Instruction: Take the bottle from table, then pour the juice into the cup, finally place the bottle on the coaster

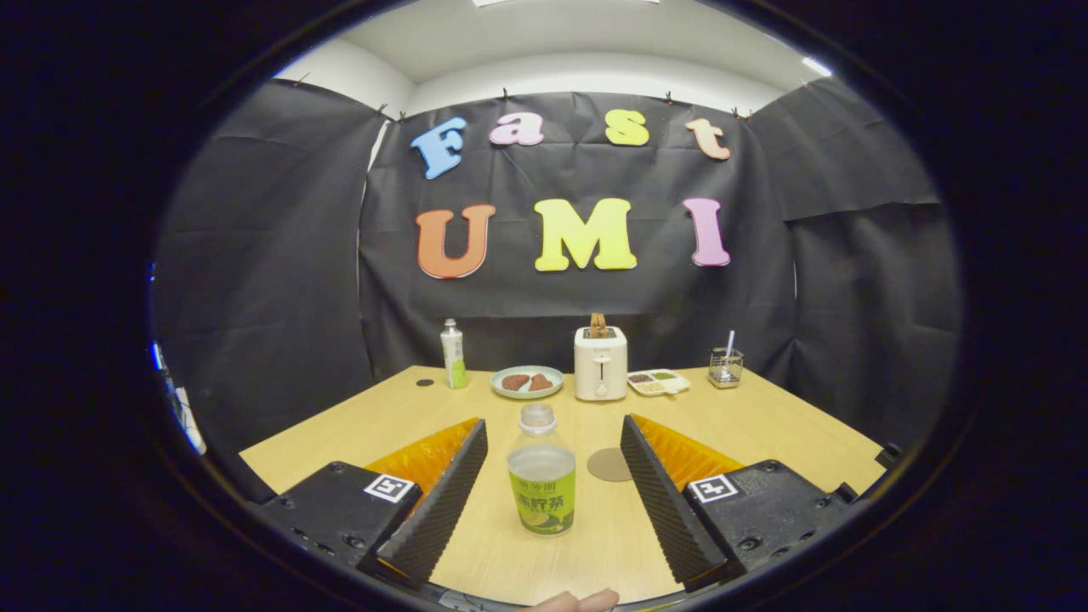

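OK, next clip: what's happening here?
A person's handheld tool is open, its fingers on either side of a juice bottle standing on the wooden table, neither touching it. A round coaster lies just beyond the bottle. Nothing is grasped or poured yet.

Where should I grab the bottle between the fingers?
Grip the bottle on its labelled body, below the narrowing shoulder, coming straight ahead. It stands upright, uncapped, between the open gripper fingers, so close on its straight sides and keep it level.
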